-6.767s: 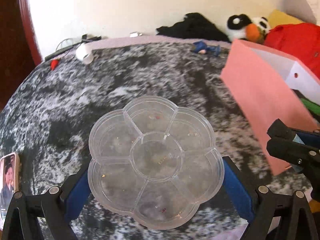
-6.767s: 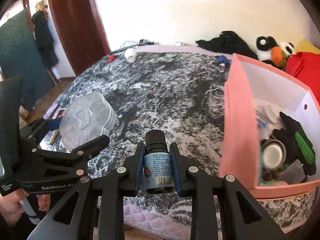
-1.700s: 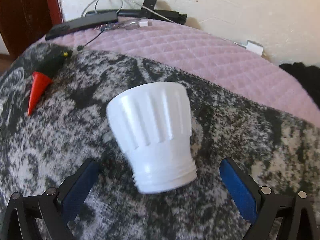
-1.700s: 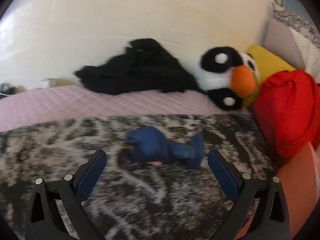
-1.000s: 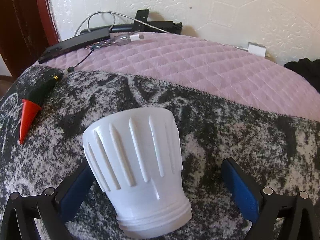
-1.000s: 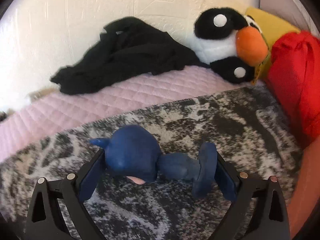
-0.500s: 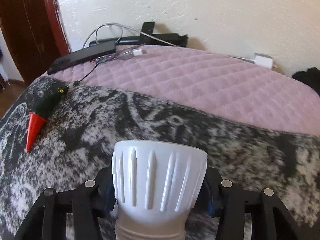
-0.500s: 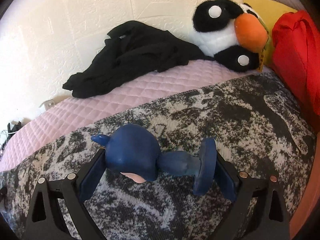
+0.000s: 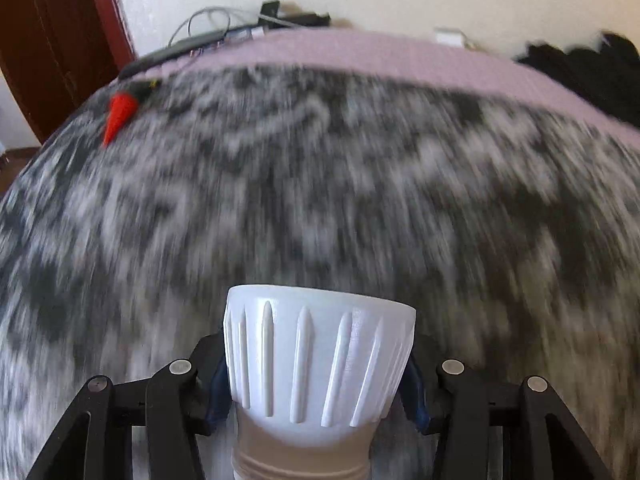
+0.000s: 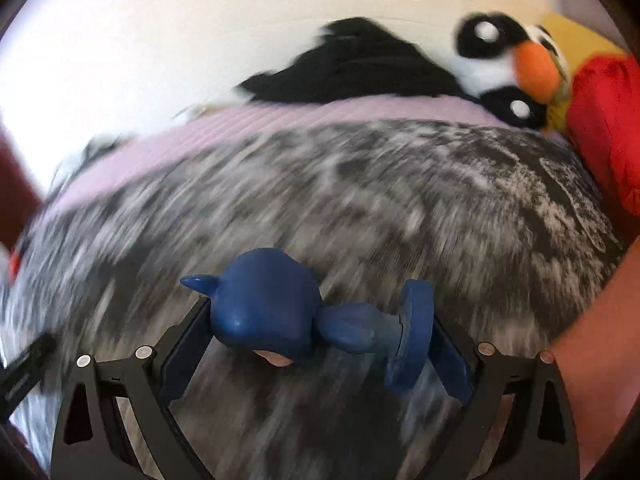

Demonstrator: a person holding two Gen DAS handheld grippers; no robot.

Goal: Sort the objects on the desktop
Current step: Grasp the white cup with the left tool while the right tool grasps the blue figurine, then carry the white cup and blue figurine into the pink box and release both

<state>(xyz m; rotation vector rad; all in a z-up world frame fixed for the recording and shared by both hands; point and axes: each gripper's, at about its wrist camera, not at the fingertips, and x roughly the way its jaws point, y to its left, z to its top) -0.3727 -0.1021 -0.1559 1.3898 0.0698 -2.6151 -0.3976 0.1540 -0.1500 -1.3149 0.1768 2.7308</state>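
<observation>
My left gripper (image 9: 316, 384) is shut on a white ribbed plastic cap (image 9: 316, 356), held wide end away from me above the black-and-white blanket (image 9: 320, 184). My right gripper (image 10: 320, 344) is shut on a small blue figurine (image 10: 280, 308), gripped lengthwise between its round head and its disc base (image 10: 412, 332), above the same blanket (image 10: 360, 200). Both views are motion-blurred.
A red cone-tipped object (image 9: 118, 114) lies far left on the blanket. Cables and a black strip (image 9: 224, 36) lie by the wall. Black clothing (image 10: 352, 68), a panda plush (image 10: 508, 68) and a red bag (image 10: 608, 120) sit at the back right. A pink box edge (image 10: 600, 340) shows at right.
Both grippers have closed on their objects, lifted them and pulled back from the wall. The blanket now streaks with motion and more of it shows.
</observation>
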